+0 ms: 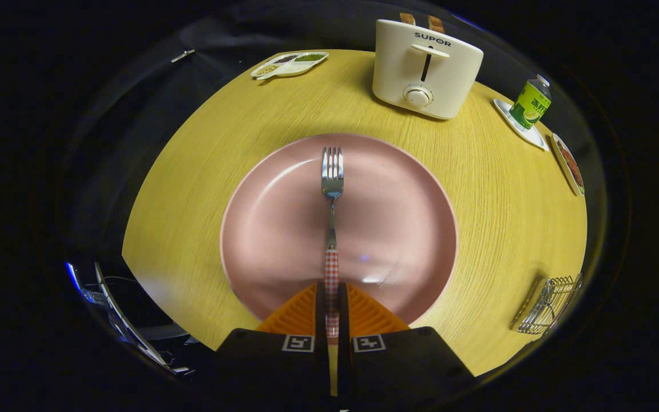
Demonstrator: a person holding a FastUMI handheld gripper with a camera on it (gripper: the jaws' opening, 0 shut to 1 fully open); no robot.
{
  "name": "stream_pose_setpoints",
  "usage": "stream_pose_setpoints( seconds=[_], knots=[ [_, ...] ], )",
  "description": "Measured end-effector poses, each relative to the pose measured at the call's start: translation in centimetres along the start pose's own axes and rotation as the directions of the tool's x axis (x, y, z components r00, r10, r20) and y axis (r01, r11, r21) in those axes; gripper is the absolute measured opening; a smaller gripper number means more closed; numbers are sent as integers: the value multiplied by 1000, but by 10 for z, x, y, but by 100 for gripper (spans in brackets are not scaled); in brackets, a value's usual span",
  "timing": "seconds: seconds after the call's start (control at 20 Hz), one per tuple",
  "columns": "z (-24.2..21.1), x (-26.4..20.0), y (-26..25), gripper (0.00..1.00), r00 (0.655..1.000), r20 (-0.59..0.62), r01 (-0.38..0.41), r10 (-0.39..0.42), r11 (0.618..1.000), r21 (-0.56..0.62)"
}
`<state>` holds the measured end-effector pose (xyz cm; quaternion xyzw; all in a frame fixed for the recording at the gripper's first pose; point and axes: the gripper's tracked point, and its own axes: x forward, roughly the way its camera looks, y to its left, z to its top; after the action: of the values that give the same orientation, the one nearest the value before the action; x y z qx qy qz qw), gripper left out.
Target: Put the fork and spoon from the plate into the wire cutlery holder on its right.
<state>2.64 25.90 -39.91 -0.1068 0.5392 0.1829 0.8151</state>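
Gripper [332,309] fingers are standing nearly together, clamping the checked handle of one fork [332,177] between them. Fork is pointing straight ahead of the fingers, its tines lying over the middle of one pink plate [272,229]; whether the tines are touching the plate or hanging just above it cannot be told. Plate is sitting on a round wooden table [203,171], directly ahead of the fingers, and nothing but the fork is showing over it. One wire holder [547,306] is resting on the table to the right of the plate, well apart from the fork; what is lying inside it cannot be made out. Beyond the plate, one white toaster [427,68] is standing with two slices showing at its top. Left of the toaster, one divided dish [289,64] is lying near the far edge, its compartments holding small grains. Right of the toaster, one green bottle [531,103] is standing on a small white tray, and one further dish [570,163] of reddish food is lying just beside that tray.
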Motion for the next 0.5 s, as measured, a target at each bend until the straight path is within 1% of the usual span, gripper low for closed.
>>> stream_pose_setpoints(
  seconds=[0.35, 0.5],
  knots=[
    [16, -47, -14, 10, 998, 54, -40, 39, 999, 15],
    [7, -79, -25, 10, 997, 61, -57, 56, 998, 9]
  ],
)
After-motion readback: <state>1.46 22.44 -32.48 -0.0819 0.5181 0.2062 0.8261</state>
